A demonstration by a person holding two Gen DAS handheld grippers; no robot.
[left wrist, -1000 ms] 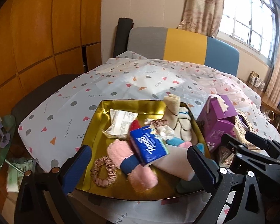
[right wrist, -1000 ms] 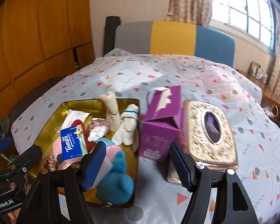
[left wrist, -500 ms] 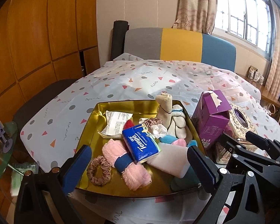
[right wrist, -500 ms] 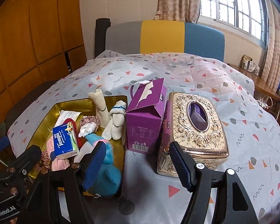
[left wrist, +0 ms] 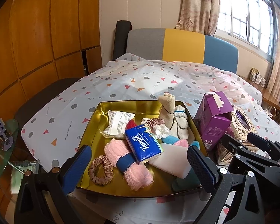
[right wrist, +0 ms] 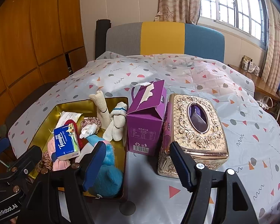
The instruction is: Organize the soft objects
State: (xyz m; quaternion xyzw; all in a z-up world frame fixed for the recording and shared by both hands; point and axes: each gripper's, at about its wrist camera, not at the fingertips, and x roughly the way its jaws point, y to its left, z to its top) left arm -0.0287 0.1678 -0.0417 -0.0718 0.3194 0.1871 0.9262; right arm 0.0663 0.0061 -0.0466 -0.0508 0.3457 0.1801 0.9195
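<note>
Both hand-held grippers hang just short of the bench (right wrist: 252, 130), each spread wide with nothing between its pads. The left hand-held gripper (left wrist: 140, 166) looks down into the gold tray (left wrist: 95, 123); the right hand-held gripper (right wrist: 138, 162) sits over the tray's right edge, facing the purple carton (right wrist: 145, 119) and the ornate gold tissue box (right wrist: 194, 128) that stand side by side just right of the tray.

The soft things are all heaped in the tray: a blue tissue pack (left wrist: 142, 143) lying on top of a pink rolled towel (left wrist: 128, 164), a brown scrunchie (left wrist: 100, 169) at the near left, cream socks (left wrist: 172, 115) propped at the back, a fluffy blue piece (right wrist: 108, 169) in the near right corner, a white wrapper (left wrist: 119, 121) at the far left.

Which step is this? Hard to call. A pile gathered in the tray could be the finished tidy-up, or the jumble waiting to be sorted out. Neither hand-held gripper is committed to anything, so any next pick would need a soft, shallow pinch on whatever lies topmost, the tissue pack most likely.
</note>
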